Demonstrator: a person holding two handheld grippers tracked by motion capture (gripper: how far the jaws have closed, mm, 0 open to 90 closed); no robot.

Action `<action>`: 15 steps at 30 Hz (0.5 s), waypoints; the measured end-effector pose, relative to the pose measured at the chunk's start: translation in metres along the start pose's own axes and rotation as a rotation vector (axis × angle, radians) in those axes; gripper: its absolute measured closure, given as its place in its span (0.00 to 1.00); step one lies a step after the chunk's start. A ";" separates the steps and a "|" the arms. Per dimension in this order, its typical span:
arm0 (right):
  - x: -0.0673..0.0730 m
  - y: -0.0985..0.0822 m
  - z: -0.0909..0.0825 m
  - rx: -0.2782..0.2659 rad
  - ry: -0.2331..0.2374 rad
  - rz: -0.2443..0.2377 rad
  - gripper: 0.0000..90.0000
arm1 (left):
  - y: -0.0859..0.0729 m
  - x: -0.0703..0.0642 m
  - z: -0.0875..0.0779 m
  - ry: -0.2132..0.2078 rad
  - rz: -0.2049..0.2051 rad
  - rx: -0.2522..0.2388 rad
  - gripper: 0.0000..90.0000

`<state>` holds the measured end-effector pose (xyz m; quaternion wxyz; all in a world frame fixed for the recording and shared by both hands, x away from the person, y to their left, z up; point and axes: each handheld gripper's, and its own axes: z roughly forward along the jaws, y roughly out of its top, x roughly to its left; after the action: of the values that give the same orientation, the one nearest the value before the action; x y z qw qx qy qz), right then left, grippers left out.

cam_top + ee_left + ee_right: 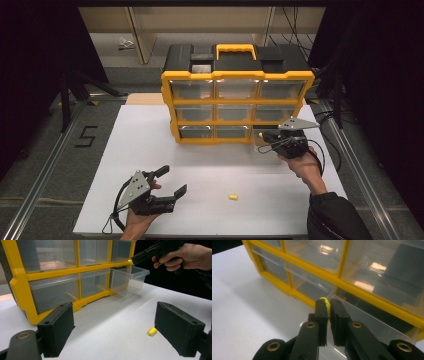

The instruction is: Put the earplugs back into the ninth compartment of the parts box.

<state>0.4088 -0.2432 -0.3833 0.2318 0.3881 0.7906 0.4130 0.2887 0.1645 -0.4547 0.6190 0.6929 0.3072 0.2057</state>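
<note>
Near the front edge of the white board (150, 150), toward its left corner: left gripper (169, 183), jaws spread wide, nothing between them, held low over the surface by a hand. Front edge, right of centre: one loose yellow earplug (233, 197), lying alone. Back edge, centre: yellow-and-black drawer organiser (237, 107), upright, nine clear drawers; bottom-right drawer (128, 280) pulled out. Right side, just above that open drawer: right gripper (263, 141), jaws closed on a second yellow earplug (325, 302), its tip showing between the pads.
</note>
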 end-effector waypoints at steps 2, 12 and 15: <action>-0.002 0.000 0.003 0.006 -0.011 0.005 0.94 | 0.000 0.000 0.000 0.001 -0.001 -0.002 0.17; -0.006 -0.001 0.013 0.029 -0.033 0.029 0.90 | 0.000 0.000 0.000 0.001 0.000 -0.002 0.17; -0.007 0.000 0.013 0.024 -0.033 0.037 0.82 | 0.000 0.000 0.000 0.001 0.000 -0.002 0.17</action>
<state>0.4215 -0.2424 -0.3904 0.2323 0.4124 0.7842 0.4013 0.2886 0.1647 -0.4543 0.6197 0.6922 0.3070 0.2064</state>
